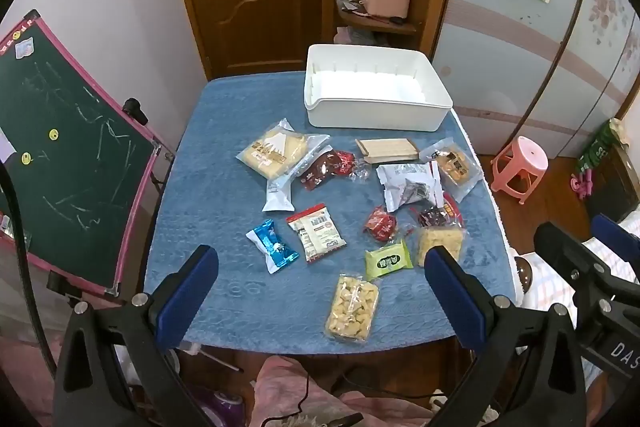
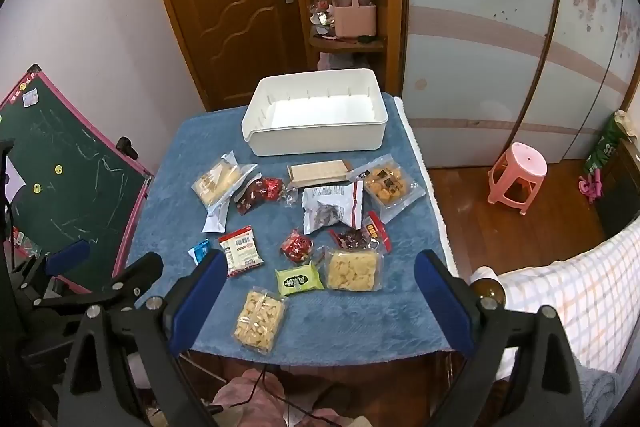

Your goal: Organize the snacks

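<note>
A small table covered by a blue cloth (image 1: 224,195) is seen from both wrist cameras, and one white bin (image 1: 374,115) is set at its far edge, with nothing seen lying on its floor. About thirteen packaged snacks are scattered on the cloth in front of the bin, all outside it. Counted singly: one large clear pack with a mountain print (image 1: 276,151), one dark red pack (image 1: 320,169) touching it, one flat tan wafer pack (image 1: 386,150) just in front of the bin, one clear pack of golden pastries (image 2: 390,187), one white crumpled bag (image 2: 334,207), one blue wrapper (image 1: 274,245), one white-and-red sachet (image 1: 318,231), one small red candy pack (image 1: 380,223), one green packet (image 1: 388,261), and two clear packs of pale puffed pieces, one (image 2: 353,270) just beside the green packet and one (image 1: 352,307) nearest the front edge. The remaining wrappers are partly overlapped, so the total is not certain. The left gripper (image 1: 320,291) is held above the front edge with its two blue pads spread wide and nothing between them. The right gripper (image 2: 320,297) is likewise spread wide and holds nothing. One pink stool (image 2: 518,175) stands on the wooden floor to the right, and one green chalkboard (image 1: 60,163) leans at the left.
</note>
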`<state>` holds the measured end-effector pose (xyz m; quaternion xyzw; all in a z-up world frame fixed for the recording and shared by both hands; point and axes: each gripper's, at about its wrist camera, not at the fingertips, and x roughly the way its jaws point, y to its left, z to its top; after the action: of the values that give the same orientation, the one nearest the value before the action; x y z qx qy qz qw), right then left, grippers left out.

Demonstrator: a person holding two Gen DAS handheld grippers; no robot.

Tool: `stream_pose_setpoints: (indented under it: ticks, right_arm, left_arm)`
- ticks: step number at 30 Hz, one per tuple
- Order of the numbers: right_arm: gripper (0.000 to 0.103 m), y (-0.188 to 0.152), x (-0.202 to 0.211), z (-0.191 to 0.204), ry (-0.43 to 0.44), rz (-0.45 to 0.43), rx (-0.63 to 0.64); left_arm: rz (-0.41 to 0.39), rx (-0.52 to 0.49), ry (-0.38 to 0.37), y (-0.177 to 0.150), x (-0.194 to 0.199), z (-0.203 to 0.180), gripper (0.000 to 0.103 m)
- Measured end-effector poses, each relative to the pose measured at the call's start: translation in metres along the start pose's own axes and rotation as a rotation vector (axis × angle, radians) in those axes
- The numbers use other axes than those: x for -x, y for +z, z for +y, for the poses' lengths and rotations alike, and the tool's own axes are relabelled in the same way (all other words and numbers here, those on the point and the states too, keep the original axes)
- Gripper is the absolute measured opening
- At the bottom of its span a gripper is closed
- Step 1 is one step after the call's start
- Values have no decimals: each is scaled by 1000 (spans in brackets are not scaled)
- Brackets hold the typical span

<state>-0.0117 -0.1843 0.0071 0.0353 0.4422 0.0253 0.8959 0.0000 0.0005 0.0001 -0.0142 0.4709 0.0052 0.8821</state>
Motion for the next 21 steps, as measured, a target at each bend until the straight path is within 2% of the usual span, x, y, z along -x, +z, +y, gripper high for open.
stream_pose_setpoints:
  ticks: [21]
  right_arm:
    - [96,-1,-6,1,9,19,2]
  left_arm:
    - [5,2,9,-4,-1,4,102]
